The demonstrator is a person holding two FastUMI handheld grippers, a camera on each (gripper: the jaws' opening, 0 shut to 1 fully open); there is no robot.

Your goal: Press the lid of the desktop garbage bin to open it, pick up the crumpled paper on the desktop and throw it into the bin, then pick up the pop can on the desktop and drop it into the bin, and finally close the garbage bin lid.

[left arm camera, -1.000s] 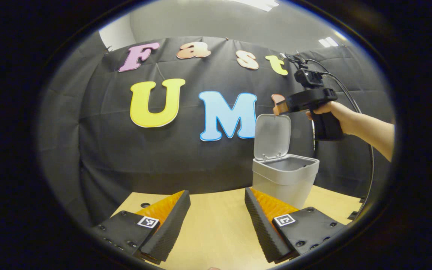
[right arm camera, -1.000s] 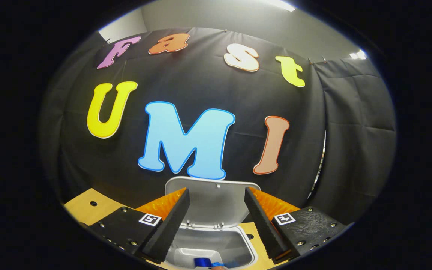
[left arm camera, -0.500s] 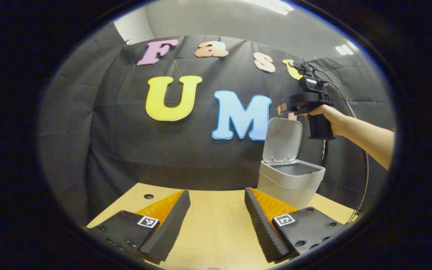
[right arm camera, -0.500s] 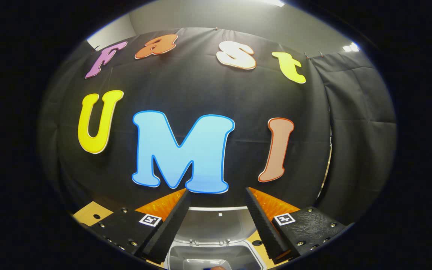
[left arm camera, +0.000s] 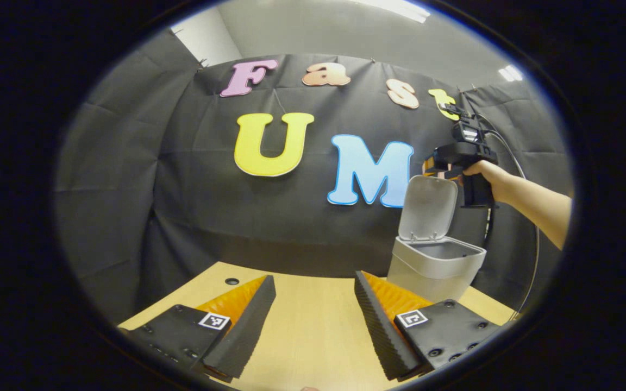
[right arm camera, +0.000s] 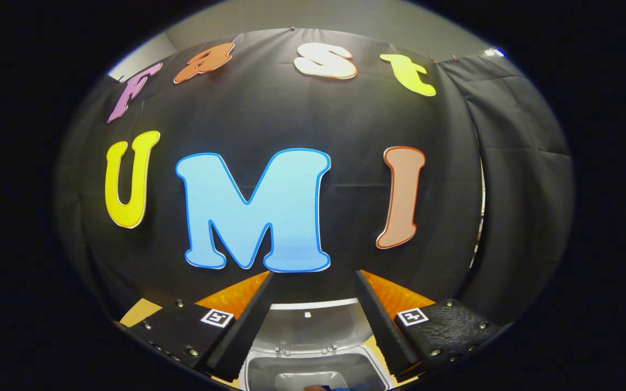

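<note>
- Right gripper view: the right gripper (right arm camera: 313, 304) stands with its jaws wide apart and nothing between them, poised just above the top edge of the raised lid (right arm camera: 313, 326) of the garbage bin (right arm camera: 313, 372).
- Compared with a second ago, this gripper has risen: then the lid sat high between its fingers, now just the lid's upper edge and inner face sit low in the gap.
- A scrap of blue shows at the bottom of the bin's opening (right arm camera: 340, 387); I judge it to be the pop can already inside, though too little is seen to be sure.
- Left gripper view: the left gripper (left arm camera: 313, 320) is also fully open and empty, hovering over bare wooden bench (left arm camera: 307, 336).
- Farther off, the bin (left arm camera: 435, 269) stands on the bench with its lid (left arm camera: 427, 209) upright; a hand (left arm camera: 487, 176) holds the other gripper just above and behind the lid's top.
- By my reading, both drops are done and only closing the lid remains; the next move calls for pushing the lid forward and down.
</note>
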